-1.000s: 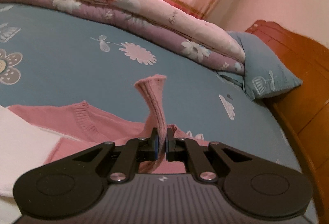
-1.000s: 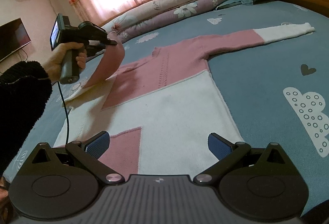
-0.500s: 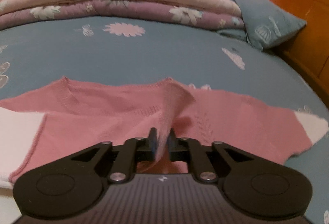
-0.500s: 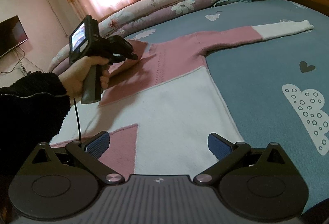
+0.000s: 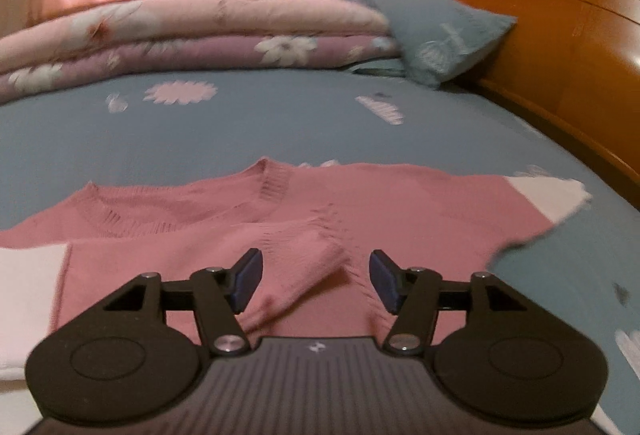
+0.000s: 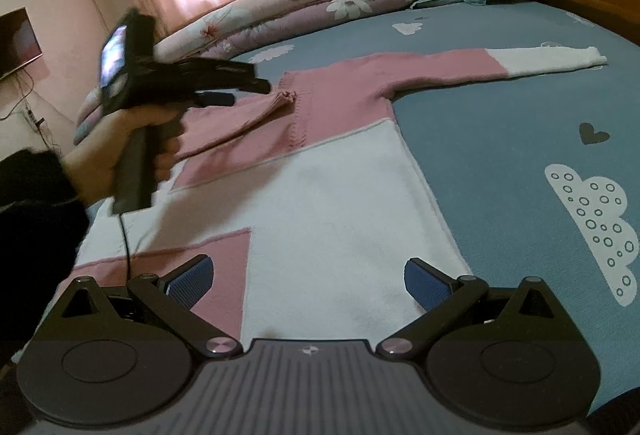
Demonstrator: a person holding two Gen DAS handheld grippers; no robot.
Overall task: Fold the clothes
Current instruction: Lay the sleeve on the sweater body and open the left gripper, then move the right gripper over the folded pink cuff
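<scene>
One fold in, most left, judging by the lay. Bed (image 6: 500, 139) with blue printed sheet carries a pink-and-white sweater (image 6: 336, 203) spread flat across its middle, hem toward the near edge, neckline toward the rolled quilt (image 6: 304, 15) at the far edge. Right sleeve (image 6: 472, 65) not yet folded, stretched straight toward the headboard side, white cuff at its end. Left sleeve (image 5: 296, 267) already laid in over the pink chest, cuff near the collar. Left claw (image 5: 314, 281) has just been opening; sleeve lies between the pads, apparently released, pads not pressing. Right claw (image 6: 308, 277) spread wide, empty, hovers over the hem. Remaining, likely: right sleeve in, then body folded up.
</scene>
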